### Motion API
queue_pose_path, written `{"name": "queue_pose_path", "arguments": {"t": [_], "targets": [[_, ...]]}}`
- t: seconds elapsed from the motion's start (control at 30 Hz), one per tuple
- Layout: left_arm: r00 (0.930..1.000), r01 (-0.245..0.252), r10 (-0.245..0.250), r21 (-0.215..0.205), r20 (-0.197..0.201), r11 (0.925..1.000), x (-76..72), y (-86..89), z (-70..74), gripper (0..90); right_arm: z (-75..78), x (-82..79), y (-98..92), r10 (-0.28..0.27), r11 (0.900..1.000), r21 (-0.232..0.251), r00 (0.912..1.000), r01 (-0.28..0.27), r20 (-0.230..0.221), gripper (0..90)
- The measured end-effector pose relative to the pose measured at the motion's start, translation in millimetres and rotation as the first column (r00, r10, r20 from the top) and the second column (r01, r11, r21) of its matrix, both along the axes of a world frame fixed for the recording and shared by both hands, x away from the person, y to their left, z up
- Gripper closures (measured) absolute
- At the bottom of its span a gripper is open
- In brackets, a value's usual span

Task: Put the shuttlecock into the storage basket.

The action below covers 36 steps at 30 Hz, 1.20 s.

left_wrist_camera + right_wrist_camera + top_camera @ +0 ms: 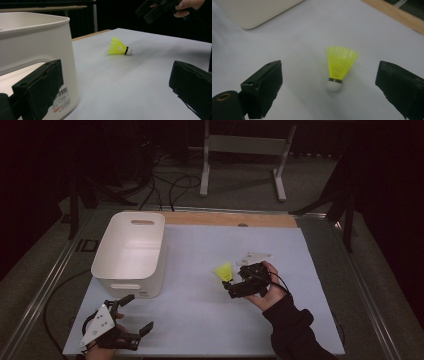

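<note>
Two wide-open jaws on right gripper (329, 82) straddle yellow plastic shuttlecock (340, 65); should lower, pinch near white cork. Left gripper (117, 85) idle, also wide open.

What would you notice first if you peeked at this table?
The bright yellow shuttlecock pops out first, lying on its side on the pale table, just in front of the open right gripper. Next comes the big white bin at the table's left. The left gripper, also open, sits near the bin's front corner.
</note>
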<state>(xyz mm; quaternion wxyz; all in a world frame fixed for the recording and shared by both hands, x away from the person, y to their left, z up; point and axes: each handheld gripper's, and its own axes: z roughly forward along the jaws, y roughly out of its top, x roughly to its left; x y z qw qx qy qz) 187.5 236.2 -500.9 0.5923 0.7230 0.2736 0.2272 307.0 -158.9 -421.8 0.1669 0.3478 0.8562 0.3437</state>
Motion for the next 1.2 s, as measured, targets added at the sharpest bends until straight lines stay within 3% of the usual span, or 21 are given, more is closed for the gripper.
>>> {"name": "queue_pose_path", "arguments": {"t": [0.33, 0.6, 0.73, 0.83, 0.87, 1.2], "targets": [[1.0, 0.006, -0.006, -0.001, -0.002, 1.0, -0.2, -0.5, -0.2, 0.0, -18.8, 9.8, 6.9, -0.013, 1.0, -0.03, 0.9954, 0.01, -0.095, 7.1], [0.9999, 0.012, -0.012, -0.005, -0.001, 0.9999, -0.1, -0.3, -0.3, 0.0, -30.1, 16.4, 8.9, -0.046, 0.997, -0.069, 0.9912, 0.038, -0.125, 7.6], [0.9999, 0.014, -0.014, -0.007, -0.003, 0.9999, 0.1, -0.1, -0.4, 0.0, -40.4, 24.3, 9.5, -0.075, 0.994, -0.09, 0.9813, 0.059, -0.177, 8.2], [0.9999, 0.014, -0.014, -0.008, -0.003, 0.9999, 0.1, -0.1, -0.4, 0.0, -43.3, 26.9, 9.5, -0.087, 0.993, -0.094, 0.9778, 0.07, -0.19, 8.2], [0.9999, 0.015, -0.015, -0.01, -0.002, 0.9998, 0.2, 0.0, -0.4, 0.0, -46.3, 29.4, 9.7, -0.101, 0.991, -0.104, 0.9723, 0.08, -0.211, 9.4], [0.9999, 0.015, -0.015, -0.012, -0.003, 0.9998, 0.3, 0.3, -0.5, 0.0, -52.7, 35.6, 15.1, -0.149, 0.979, -0.17, 0.9586, 0.109, -0.243, 14.3]]}}
